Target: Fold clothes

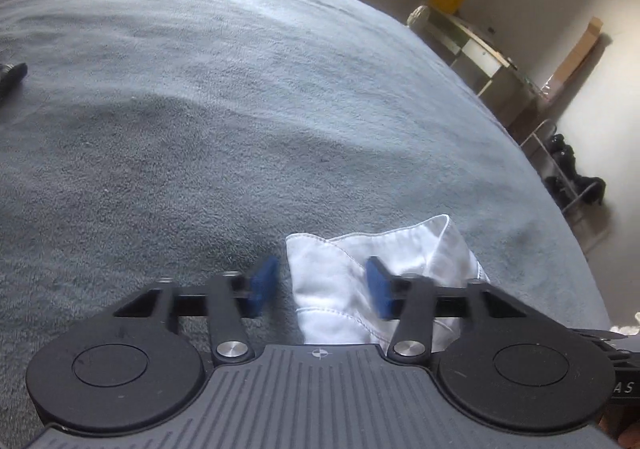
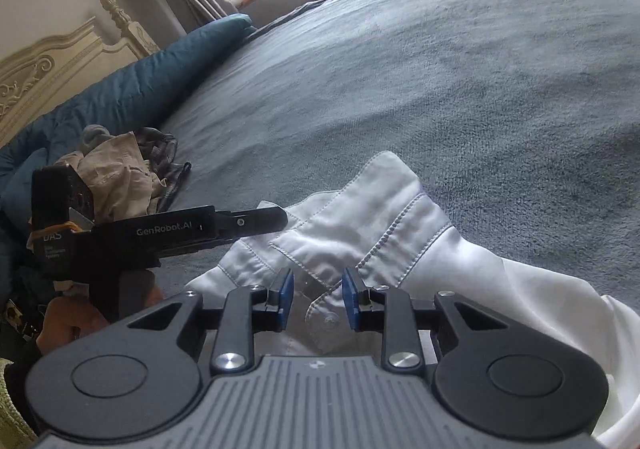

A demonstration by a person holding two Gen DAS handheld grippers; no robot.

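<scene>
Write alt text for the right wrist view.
The right gripper, blue pads apart, hovers over the collar of a white shirt on a grey bedspread. The left gripper reaches in from the left edge, in front of a clothes pile.

I see a white shirt (image 2: 384,217) of smooth, stitched cloth on a fuzzy, matt grey blanket (image 1: 224,97); my gripper (image 2: 318,299) is matt black plastic with polished metal pivots.

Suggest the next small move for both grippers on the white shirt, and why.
Probably lower and close both. The left gripper and right gripper straddle folds of the white shirt near its collar, pads apart and not visibly pinching, with the shirt crumpled on the grey bedspread.
</scene>
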